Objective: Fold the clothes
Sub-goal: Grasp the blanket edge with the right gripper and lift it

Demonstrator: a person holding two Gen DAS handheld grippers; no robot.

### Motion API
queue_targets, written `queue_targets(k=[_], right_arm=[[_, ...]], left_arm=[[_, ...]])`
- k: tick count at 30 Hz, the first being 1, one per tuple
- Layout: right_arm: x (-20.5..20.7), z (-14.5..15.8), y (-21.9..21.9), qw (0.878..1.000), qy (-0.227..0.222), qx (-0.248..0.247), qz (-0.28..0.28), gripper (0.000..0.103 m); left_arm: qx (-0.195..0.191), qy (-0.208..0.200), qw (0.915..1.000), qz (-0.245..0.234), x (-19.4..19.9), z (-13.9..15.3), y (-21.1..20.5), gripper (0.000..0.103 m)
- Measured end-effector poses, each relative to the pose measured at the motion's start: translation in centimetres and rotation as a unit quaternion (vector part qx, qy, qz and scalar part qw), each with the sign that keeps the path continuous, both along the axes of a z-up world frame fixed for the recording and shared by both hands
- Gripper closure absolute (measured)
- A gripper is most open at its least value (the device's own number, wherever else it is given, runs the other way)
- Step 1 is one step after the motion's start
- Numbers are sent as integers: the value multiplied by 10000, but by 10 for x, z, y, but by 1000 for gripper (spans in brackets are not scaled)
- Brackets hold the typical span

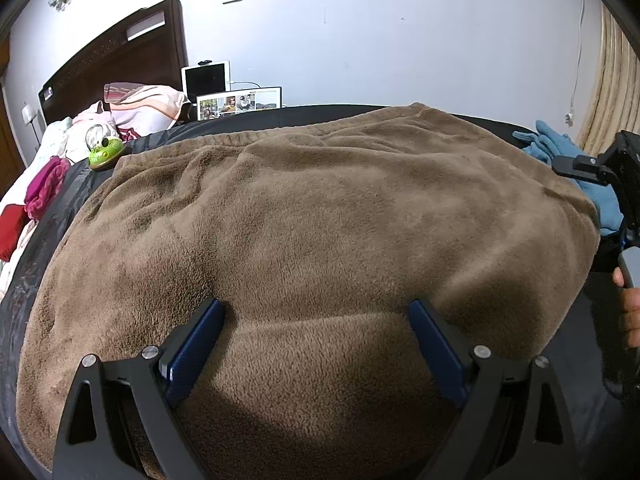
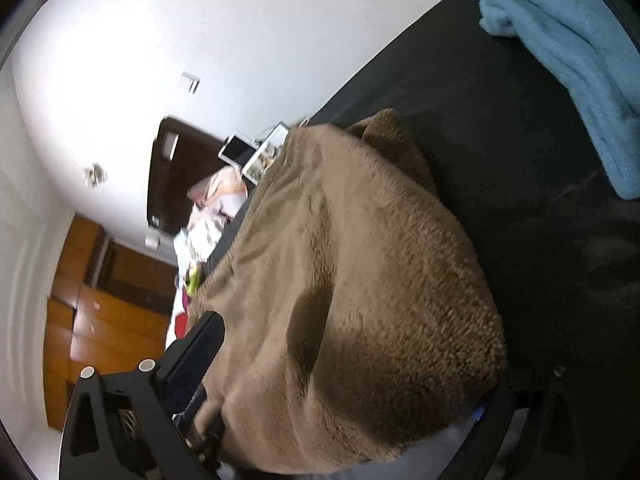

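Note:
A brown fleece garment [image 1: 320, 208] lies spread flat on the dark bed cover [image 1: 580, 360]. My left gripper [image 1: 316, 316] hovers open over its near edge, and its blue fingers [image 1: 200, 340] straddle a fold line with nothing pinched. At the garment's right edge a hand [image 1: 630, 312] holds my right gripper [image 1: 588, 166]. In the right wrist view the brown fleece [image 2: 352, 280] fills the space between the jaws of the right gripper [image 2: 352, 344], which stand wide apart. The fleece drapes over the right finger and hides it; the left finger [image 2: 200, 344] is bare.
A blue fleece garment [image 1: 560, 148] [image 2: 560, 60] lies on the cover to the right. At the head of the bed are a dark headboard [image 1: 120, 52], pillows [image 1: 148, 108], a green toy [image 1: 105, 154], pink and red clothes [image 1: 40, 192], a tablet [image 1: 206, 80] and a photo frame [image 1: 240, 102]. A curtain [image 1: 616, 92] hangs far right.

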State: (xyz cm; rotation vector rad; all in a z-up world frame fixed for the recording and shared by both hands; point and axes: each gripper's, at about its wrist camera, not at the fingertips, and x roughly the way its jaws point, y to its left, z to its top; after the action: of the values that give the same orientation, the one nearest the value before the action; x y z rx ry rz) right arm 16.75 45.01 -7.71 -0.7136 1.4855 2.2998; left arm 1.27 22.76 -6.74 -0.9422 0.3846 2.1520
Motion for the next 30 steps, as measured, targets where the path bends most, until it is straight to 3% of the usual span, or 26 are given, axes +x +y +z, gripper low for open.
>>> queue_targets(k=[12, 15, 18, 23, 30], right_arm=[[-5, 2, -1, 9998, -111, 171, 31, 2], [-4, 2, 0, 9996, -178, 221, 25, 6], [-4, 2, 2, 9993, -247, 290, 18, 14], [-5, 0, 4, 9977, -426, 523, 66, 43], [-5, 8, 6, 9952, -447, 842, 215, 59]], left_arm=[[20, -9, 10000, 8, 1, 3, -3, 8], [191, -30, 9998, 57, 0, 17, -8, 8], [234, 101, 9996, 84, -2, 29, -7, 7], [106, 64, 9999, 85, -6, 23, -3, 8], [-47, -66, 9999, 78, -11, 11, 1, 7]])
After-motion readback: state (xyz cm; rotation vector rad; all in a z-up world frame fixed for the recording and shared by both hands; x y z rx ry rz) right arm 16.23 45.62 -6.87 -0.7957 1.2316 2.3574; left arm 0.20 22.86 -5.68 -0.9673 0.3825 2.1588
